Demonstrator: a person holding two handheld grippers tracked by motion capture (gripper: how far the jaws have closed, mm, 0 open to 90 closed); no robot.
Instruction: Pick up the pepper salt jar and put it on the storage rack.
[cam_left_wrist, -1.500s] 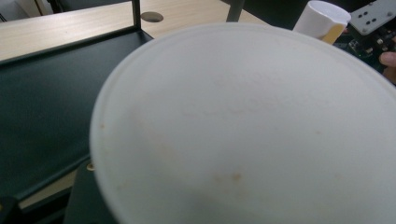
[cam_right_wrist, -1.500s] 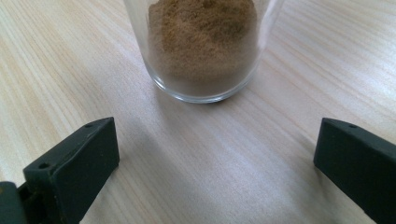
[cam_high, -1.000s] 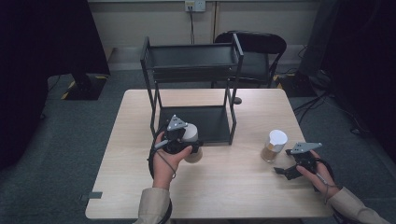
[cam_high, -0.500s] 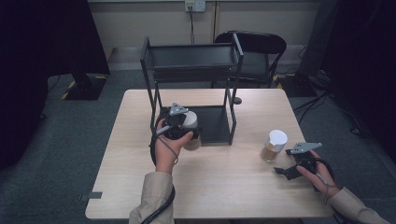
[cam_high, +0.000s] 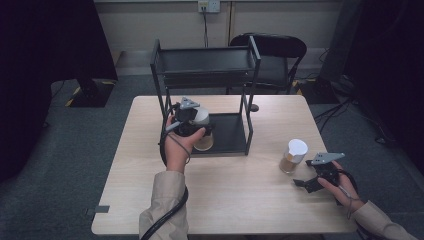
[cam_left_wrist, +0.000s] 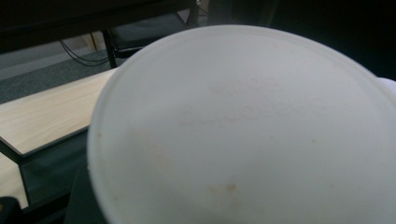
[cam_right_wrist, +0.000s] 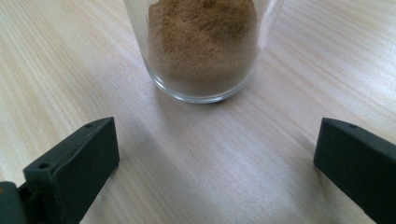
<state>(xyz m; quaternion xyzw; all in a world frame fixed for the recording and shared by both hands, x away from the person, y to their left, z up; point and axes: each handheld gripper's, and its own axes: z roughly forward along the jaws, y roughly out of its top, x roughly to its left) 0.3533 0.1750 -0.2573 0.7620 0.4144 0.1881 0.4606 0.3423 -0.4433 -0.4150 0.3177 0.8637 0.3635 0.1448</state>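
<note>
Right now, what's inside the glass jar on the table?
The glass jar holds brown powder, heaped against the clear wall. A white lid covers its top, so the powder's surface is hidden from above.

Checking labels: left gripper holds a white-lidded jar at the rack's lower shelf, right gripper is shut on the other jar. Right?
Not quite. The right gripper is open, its jaws short of the jar of brown powder and apart from it, as the right gripper view shows. The rest holds.
</note>
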